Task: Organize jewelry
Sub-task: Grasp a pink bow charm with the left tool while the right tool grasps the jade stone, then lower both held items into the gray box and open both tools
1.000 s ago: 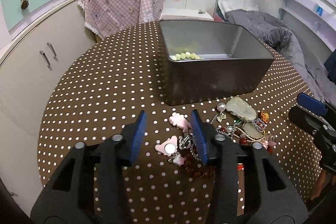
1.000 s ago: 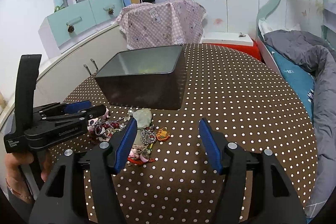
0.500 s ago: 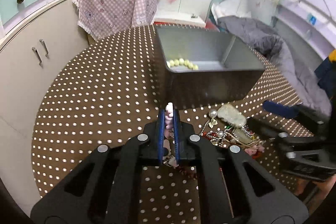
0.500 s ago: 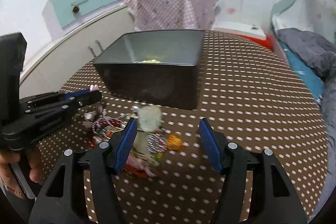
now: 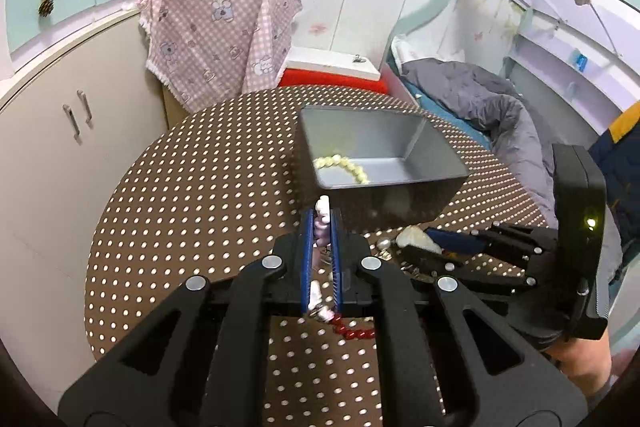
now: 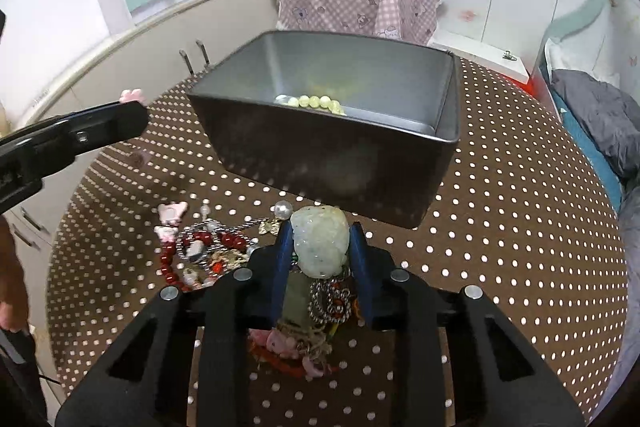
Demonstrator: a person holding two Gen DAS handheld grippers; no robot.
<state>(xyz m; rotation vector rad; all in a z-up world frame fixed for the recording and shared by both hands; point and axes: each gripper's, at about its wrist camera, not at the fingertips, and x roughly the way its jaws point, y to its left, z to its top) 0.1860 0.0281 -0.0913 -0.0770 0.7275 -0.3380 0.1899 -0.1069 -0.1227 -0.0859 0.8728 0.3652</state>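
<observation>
1. Round tabletop (image 6: 500, 227), brown cloth with white dots; it carries everything below.
2. Grey metal tin (image 6: 328, 147) sits near the middle of the tabletop, open at the top. A pale green bead bracelet (image 5: 344, 165) lies on its floor, against the wall nearest me.
3. My right gripper (image 6: 320, 235) points down at the jewelry pile (image 6: 208, 259), which lies between the tin and the tabletop's near edge. Its jaws have just been closing; the blue pads now sit against both sides of a pale green carved stone pendant (image 6: 320, 243), just in front of the tin's near wall.
4. My left gripper (image 5: 321, 223) is closed down to a narrow slit, pinching a pink charm piece (image 5: 322, 217) whose tip sticks out past the fingertips. A red bead strand (image 5: 354, 333) shows below the fingers. In the right wrist view this gripper is raised above the tabletop, left of the tin.
</observation>
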